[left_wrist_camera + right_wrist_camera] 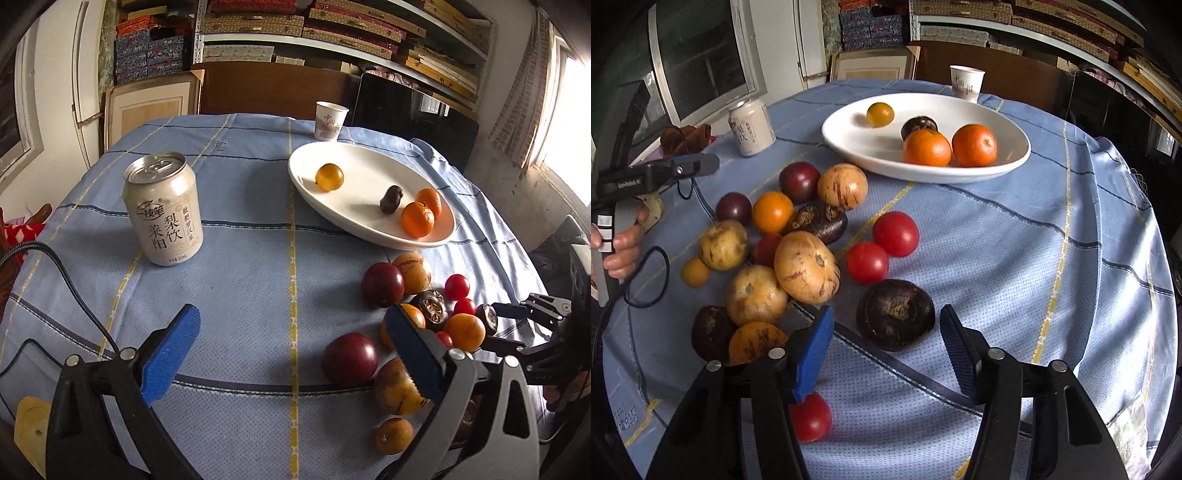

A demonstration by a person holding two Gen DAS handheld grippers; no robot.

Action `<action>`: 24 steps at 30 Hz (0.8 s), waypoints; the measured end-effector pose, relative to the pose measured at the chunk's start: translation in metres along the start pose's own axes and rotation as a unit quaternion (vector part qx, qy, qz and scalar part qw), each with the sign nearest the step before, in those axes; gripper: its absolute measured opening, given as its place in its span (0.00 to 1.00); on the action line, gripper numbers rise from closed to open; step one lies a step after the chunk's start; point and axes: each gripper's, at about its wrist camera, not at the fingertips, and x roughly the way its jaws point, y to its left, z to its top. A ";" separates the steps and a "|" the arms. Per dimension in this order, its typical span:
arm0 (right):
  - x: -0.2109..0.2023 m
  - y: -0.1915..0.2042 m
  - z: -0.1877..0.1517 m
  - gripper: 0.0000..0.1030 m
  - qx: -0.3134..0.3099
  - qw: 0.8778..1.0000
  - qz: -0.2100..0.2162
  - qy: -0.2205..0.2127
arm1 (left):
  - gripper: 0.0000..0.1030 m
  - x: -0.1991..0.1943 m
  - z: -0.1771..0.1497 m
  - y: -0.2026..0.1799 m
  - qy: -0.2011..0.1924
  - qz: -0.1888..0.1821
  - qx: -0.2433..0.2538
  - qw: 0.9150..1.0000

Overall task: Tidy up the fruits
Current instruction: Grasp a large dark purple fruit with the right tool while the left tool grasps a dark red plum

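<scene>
Fruits (807,266) heaped on tablecloth (997,258), four in white plate (849,147)

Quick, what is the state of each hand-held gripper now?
Left hand-held gripper: open, holding nothing.
Right hand-held gripper: open, holding nothing, dark fruit just ahead.

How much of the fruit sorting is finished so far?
Four pieces already sit in the white plate. The right gripper stands open around a dark round fruit, not yet gripping. The left gripper is empty. The large pile still waits on the tablecloth.

Stacked shelves (332,40) (boxes throughout) behind the table; bright window (569,122) beside.
</scene>
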 end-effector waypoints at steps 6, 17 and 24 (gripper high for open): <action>0.004 -0.002 -0.001 0.52 0.001 1.000 -0.008 0.005 | 0.96 -0.001 -0.002 0.001 0.002 0.000 -0.001 1.000; 0.006 -0.002 0.000 0.43 0.001 1.000 -0.017 0.002 | 0.96 -0.001 -0.004 0.003 0.004 0.001 -0.005 1.000; -0.017 -0.040 0.005 0.43 0.111 0.992 0.032 -0.055 | 0.95 0.005 -0.008 -0.005 0.029 -0.055 0.009 0.998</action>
